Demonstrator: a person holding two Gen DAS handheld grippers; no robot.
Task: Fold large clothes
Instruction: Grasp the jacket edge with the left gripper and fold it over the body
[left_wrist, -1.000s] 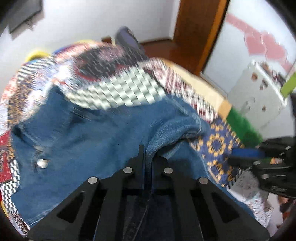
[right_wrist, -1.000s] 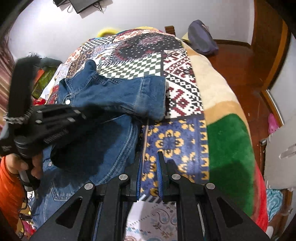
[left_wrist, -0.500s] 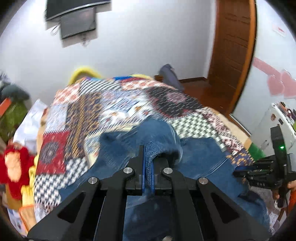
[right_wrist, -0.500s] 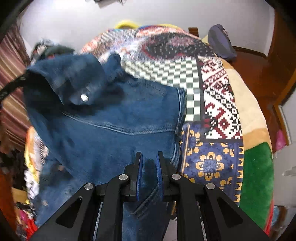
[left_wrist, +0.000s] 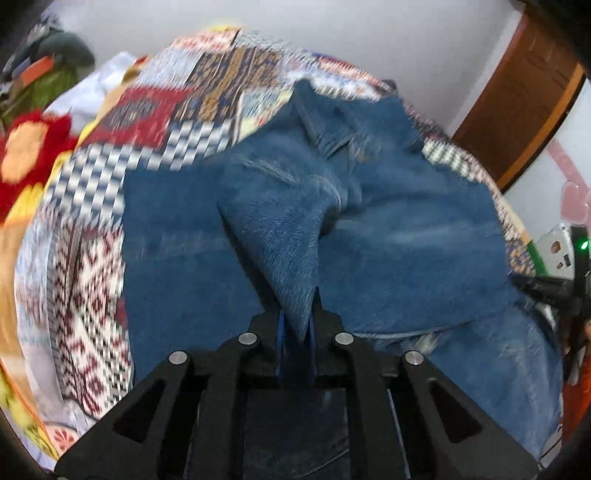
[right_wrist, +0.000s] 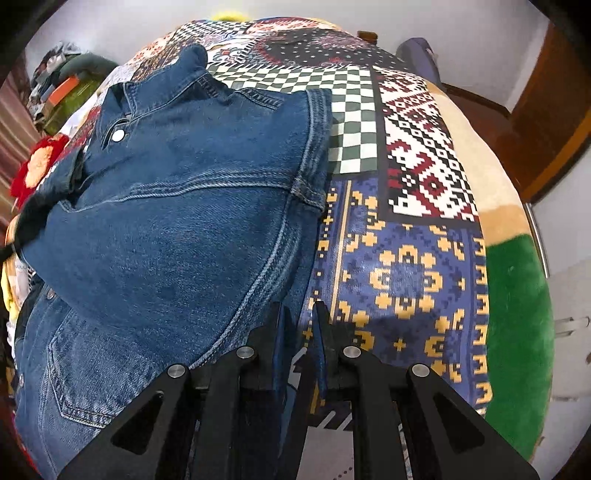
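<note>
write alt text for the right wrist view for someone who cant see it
A blue denim jacket lies spread on a bed covered by a patchwork blanket, collar at the far end with a metal snap button showing. In the foreground the right gripper has its jaws shut at the jacket's near right edge; whether they pinch denim cannot be told.

One denim jacket (right_wrist: 177, 221), one patchwork blanket (right_wrist: 406, 258)

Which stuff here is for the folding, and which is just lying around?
For the folding:
denim jacket
left gripper, jaws opening, with a fold of denim between them
right gripper

Just lying around:
patchwork blanket, under the jacket
red plush toy
dark bag
</note>
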